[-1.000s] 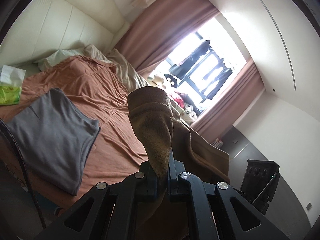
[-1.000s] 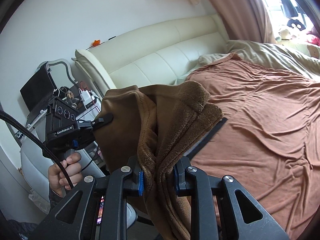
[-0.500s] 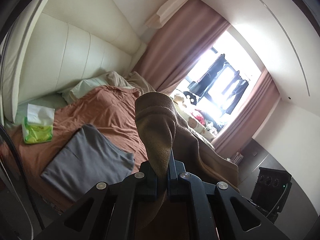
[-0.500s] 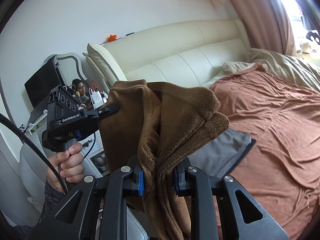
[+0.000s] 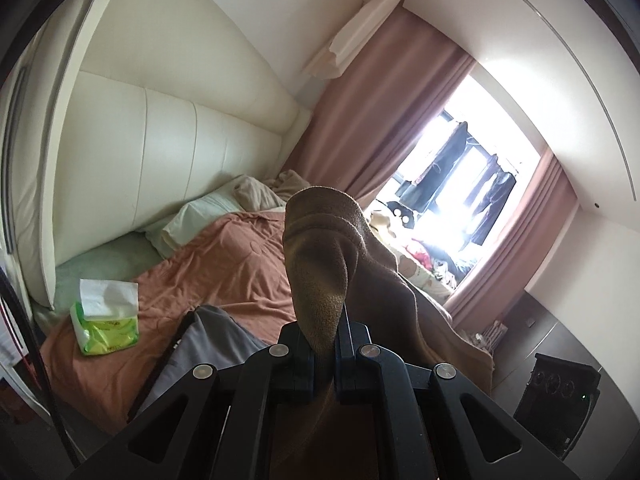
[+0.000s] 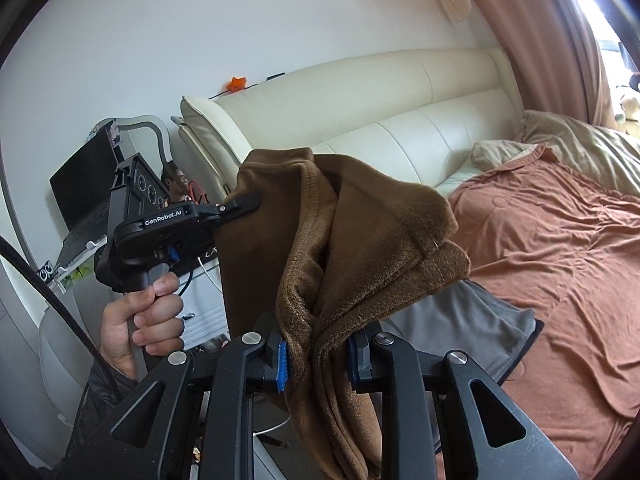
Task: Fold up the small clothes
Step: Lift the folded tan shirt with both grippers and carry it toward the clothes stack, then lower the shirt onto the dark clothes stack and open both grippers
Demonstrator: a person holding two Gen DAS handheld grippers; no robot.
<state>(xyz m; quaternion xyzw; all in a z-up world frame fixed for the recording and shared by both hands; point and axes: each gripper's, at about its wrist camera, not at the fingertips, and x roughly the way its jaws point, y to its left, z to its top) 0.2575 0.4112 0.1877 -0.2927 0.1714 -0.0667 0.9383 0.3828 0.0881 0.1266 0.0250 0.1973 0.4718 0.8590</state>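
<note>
A brown fleece garment [image 6: 360, 248] hangs in the air between both grippers, above the bed's near edge. My left gripper [image 5: 324, 344] is shut on one corner of it [image 5: 320, 280]; it also shows in the right wrist view [image 6: 240, 206], held by a hand, pinching the garment's upper left edge. My right gripper [image 6: 316, 356] is shut on a bunched edge of the same garment. A grey folded garment [image 5: 208, 344] lies flat on the rust bedsheet [image 6: 560, 248] below, also visible in the right wrist view [image 6: 472, 320].
A green tissue pack [image 5: 106, 316] lies on the bed near the cream headboard [image 5: 180, 152]. Pillows [image 5: 208, 212] sit at the head. A desk with a laptop [image 6: 84, 196] stands left of the bed. Curtains and a bright window [image 5: 460, 184] lie beyond.
Both grippers have risen and tilted up with the brown garment; the bed and grey garment sit lower in view. Both grips are unchanged.
</note>
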